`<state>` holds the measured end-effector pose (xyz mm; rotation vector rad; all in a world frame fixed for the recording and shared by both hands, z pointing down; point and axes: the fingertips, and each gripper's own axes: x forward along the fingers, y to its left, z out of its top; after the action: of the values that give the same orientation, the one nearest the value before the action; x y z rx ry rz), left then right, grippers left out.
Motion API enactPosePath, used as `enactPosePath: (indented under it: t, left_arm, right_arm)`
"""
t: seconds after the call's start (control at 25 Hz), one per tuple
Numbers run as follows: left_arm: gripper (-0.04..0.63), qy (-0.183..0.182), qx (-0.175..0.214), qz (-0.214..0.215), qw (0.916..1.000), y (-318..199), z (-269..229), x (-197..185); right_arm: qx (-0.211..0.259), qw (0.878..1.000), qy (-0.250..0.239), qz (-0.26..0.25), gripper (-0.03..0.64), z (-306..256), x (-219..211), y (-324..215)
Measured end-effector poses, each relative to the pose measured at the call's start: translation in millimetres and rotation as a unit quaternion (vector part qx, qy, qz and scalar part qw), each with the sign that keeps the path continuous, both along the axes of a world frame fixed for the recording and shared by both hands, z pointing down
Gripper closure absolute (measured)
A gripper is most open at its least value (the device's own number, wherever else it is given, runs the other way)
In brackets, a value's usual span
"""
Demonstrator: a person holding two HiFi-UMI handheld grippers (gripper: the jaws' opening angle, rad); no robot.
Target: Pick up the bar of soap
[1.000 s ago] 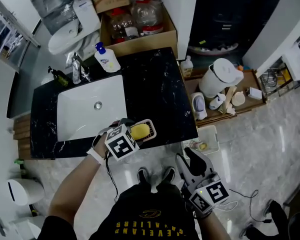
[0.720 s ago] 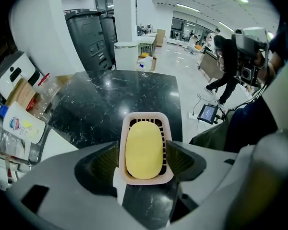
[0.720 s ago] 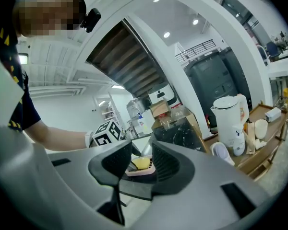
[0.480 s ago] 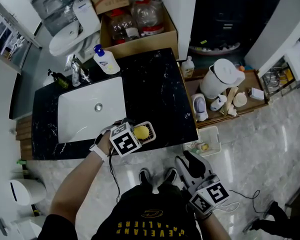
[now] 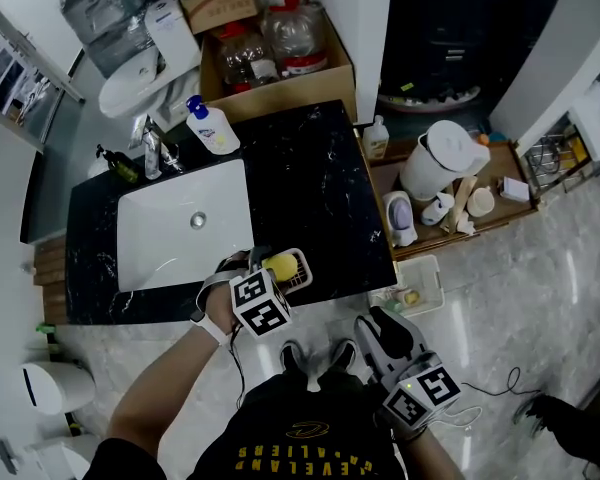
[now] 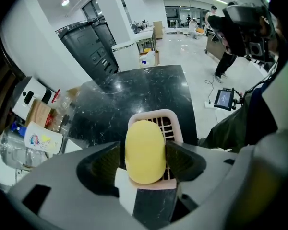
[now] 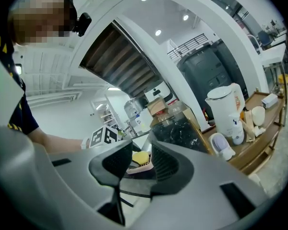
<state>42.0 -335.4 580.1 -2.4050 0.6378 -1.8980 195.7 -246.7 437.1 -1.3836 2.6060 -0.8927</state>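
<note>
- Black marble counter (image 5: 315,173) with a white sink (image 5: 170,243) set into its left half; faucet (image 5: 152,146) and a pump bottle (image 5: 211,125) stand along the back edge.
- Pale slatted soap dish (image 6: 153,115) sits at the counter's front edge, just right of the sink's front right corner.
- Bar of soap (image 6: 144,147): yellow, oval, lying lengthwise in the dish, its near end over the dish's near rim.
- Left gripper (image 5: 270,269) is angled steeply down over the dish, one jaw on each side of the soap. In the left gripper view both pads meet the bar's long flanks, so it reads as clamped on the soap. Contact on the left flank is slightly soft in focus, so firm pressure there is probable rather than certain.
- Soap appears to rest on the dish, not lifted clear.
- Right gripper (image 7: 141,161) is held off the counter, beyond its front right corner, over the floor beside the person's waist. Jaws have just been closing a little; they stand wide with nothing between them. The dish and soap show far off through the gap.
- A white kettle (image 5: 442,153) stands on a low wooden shelf to the right of the counter.
</note>
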Motion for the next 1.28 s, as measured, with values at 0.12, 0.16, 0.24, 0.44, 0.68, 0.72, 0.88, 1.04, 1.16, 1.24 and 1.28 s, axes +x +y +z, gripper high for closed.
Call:
enactPosePath:
  t: [0.12, 0.16, 0.24, 0.44, 0.68, 0.72, 0.88, 1.04, 1.16, 1.24, 1.28]
  left_arm:
    - [0.291, -0.007, 0.001, -0.005, 1.0000, 1.3, 1.8, -0.1]
    - [0.297, -0.009, -0.001, -0.005, 0.9999, 1.4, 2.8, -0.4]
    - [0.318, -0.013, -0.007, -0.005, 0.9999, 1.2, 4.4, -0.9]
    - [0.323, -0.014, -0.016, 0.001, 0.9998, 2.1, 4.5, 0.2]
    - [0.327, 0.024, -0.014, -0.007, 0.9996, 1.9, 0.6, 0.5]
    - [0.327, 0.034, -0.011, -0.012, 0.9993, 1.4, -0.7, 0.2]
    - [0.328, 0.067, 0.000, -0.030, 0.9973, -1.1, -5.4, -2.6]
    - [0.328, 0.097, 0.005, -0.050, 0.9940, -2.1, -8.3, -6.1]
    - [0.328, 0.121, 0.008, -0.066, 0.9904, -4.0, -13.9, -10.2]
    - [0.328, 0.138, 0.011, -0.075, 0.9875, -5.5, -18.6, -12.3]
    - [0.328, 0.147, 0.014, -0.079, 0.9860, -6.1, -21.5, -13.1]
  right_arm:
    - [-0.001, 1.000, -0.008, 0.002, 0.485, -0.7, 0.4, -0.6]
    - [-0.002, 1.000, -0.011, 0.002, 0.486, -0.8, 0.4, -0.8]
    - [-0.003, 1.000, -0.014, 0.002, 0.489, -0.4, 0.6, -1.1]
    - [-0.005, 1.000, -0.019, 0.007, 0.496, 0.7, 3.6, 0.4]
    - [-0.007, 1.000, -0.015, 0.012, 0.503, 1.3, 6.1, 4.0]
    - [-0.008, 1.000, -0.013, 0.013, 0.503, 0.9, 6.3, 4.6]
    - [-0.011, 1.000, -0.012, 0.015, 0.505, 0.5, 4.2, 6.3]
    - [-0.012, 1.000, -0.009, 0.011, 0.506, 0.3, -1.3, 8.1]
    - [-0.012, 1.000, -0.007, 0.007, 0.506, -0.1, -6.2, 9.3]
    - [-0.012, 1.000, -0.006, 0.006, 0.506, -0.2, -8.7, 9.5]
    - [-0.012, 1.000, -0.005, 0.005, 0.506, -0.4, -9.9, 9.4]
